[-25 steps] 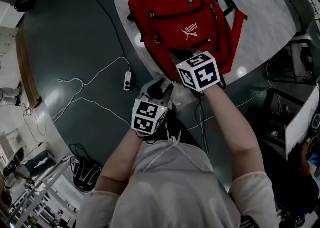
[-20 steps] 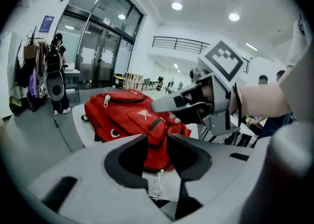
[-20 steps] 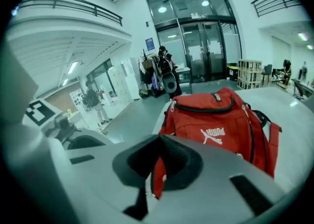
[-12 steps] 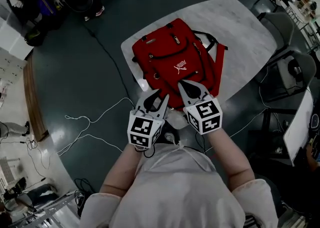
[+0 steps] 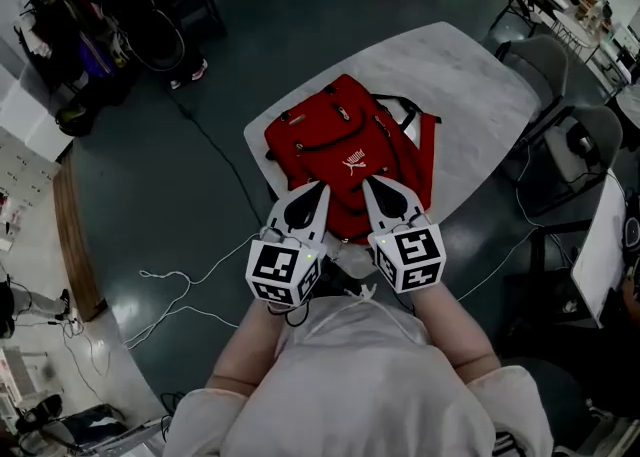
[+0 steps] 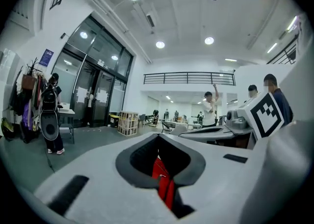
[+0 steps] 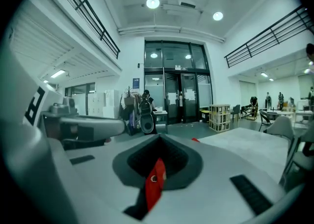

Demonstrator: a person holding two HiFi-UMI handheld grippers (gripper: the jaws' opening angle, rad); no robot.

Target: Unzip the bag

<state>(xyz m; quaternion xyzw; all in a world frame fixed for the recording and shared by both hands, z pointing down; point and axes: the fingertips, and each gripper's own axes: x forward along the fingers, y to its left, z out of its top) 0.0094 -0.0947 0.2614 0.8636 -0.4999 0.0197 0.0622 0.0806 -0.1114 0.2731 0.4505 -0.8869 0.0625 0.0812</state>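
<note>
Head view: left gripper (image 5: 318,188) and right gripper (image 5: 368,185), both pinched shut and empty, hover, red fabric backpack (image 5: 345,150) just beyond their tips; approach stage, I'd say, with a zipper pull to find next.

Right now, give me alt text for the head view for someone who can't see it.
A red fabric backpack lies flat on a pale rounded table, seen from above. The person's left gripper and right gripper hang side by side over its near end, jaws together.
</note>
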